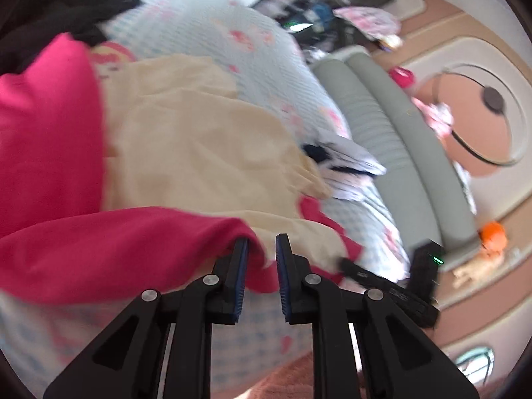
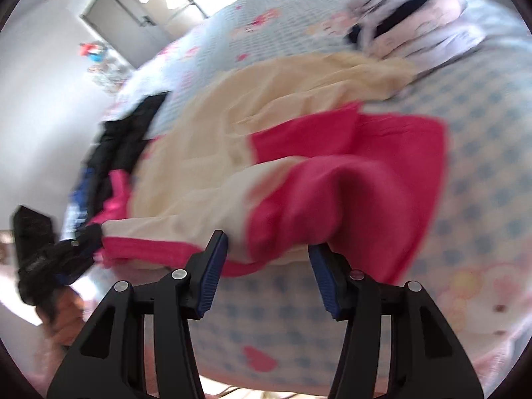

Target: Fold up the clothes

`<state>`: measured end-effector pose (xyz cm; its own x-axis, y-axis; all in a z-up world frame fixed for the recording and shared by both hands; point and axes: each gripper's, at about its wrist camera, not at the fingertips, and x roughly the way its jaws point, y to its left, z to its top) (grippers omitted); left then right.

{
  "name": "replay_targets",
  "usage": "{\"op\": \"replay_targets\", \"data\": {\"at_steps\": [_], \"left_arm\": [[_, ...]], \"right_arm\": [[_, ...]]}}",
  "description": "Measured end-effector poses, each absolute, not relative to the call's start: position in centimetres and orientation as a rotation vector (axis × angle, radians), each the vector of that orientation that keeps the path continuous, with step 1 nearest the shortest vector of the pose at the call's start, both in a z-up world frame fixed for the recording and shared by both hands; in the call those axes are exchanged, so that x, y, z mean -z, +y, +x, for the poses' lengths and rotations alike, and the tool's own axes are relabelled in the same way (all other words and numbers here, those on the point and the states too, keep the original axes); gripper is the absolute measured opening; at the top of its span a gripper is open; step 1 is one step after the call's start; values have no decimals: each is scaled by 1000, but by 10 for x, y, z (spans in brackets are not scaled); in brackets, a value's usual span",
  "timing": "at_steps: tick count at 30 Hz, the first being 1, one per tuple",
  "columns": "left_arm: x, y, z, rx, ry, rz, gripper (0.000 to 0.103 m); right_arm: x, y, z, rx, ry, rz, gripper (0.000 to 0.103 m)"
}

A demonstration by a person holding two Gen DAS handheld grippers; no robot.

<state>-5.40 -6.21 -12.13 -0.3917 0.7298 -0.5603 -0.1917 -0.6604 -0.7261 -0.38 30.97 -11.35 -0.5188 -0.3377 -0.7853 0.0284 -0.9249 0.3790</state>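
Pink-and-cream garment [image 1: 186, 139] between both tongs

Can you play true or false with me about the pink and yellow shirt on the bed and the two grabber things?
1. The garment is pink and cream. True.
2. It lies on a bare wooden floor. False: it lies on a blue checked bedspread.
3. The right gripper has its jaws wide apart. True.
4. The left gripper points at the ceiling lamp. False: its fingers reach the garment's edge.
5. Black clothes lie beyond the garment. True.
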Motion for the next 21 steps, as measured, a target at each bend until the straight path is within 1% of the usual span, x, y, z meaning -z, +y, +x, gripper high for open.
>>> {"op": "replay_targets", "data": {"at_steps": [2,4,5,6,7,10,13,15,16,18,21], "left_arm": [[118,-66,-50,-2121,-720,-1242,17],[121,-67,-46,-2104,-712,-1248,17],[123,-68,-43,-2086,-712,-1258,21],[128,-68,-42,-2076,-701,-1277,21],[134,-67,-41,-2067,-689,-1297,21],[151,-56,-43,-2087,-628,-1368,32],[156,-43,-45,-2115,-508,-1394,33],[151,-32,-46,-2109,-421,-1373,36],[148,-26,-46,-2104,-378,-1362,39],[144,-19,-49,-2112,-340,-1358,41],[140,-8,-52,-2124,-285,-1353,45]], "right_arm": [[103,310,6,2520,-459,1361,53],[105,309,11,2476,-463,1402,52],[109,308,12,2454,-459,1431,51],[115,306,13,2434,-446,1457,46],[121,305,14,2413,-433,1482,45],[137,301,16,2410,-357,1557,45],[136,296,11,2435,-318,1533,45],[130,290,4,2445,-266,1497,45],[127,287,1,2448,-239,1482,45],[120,281,-6,2448,-195,1456,45],[115,276,-19,2437,-189,1433,45]]}}
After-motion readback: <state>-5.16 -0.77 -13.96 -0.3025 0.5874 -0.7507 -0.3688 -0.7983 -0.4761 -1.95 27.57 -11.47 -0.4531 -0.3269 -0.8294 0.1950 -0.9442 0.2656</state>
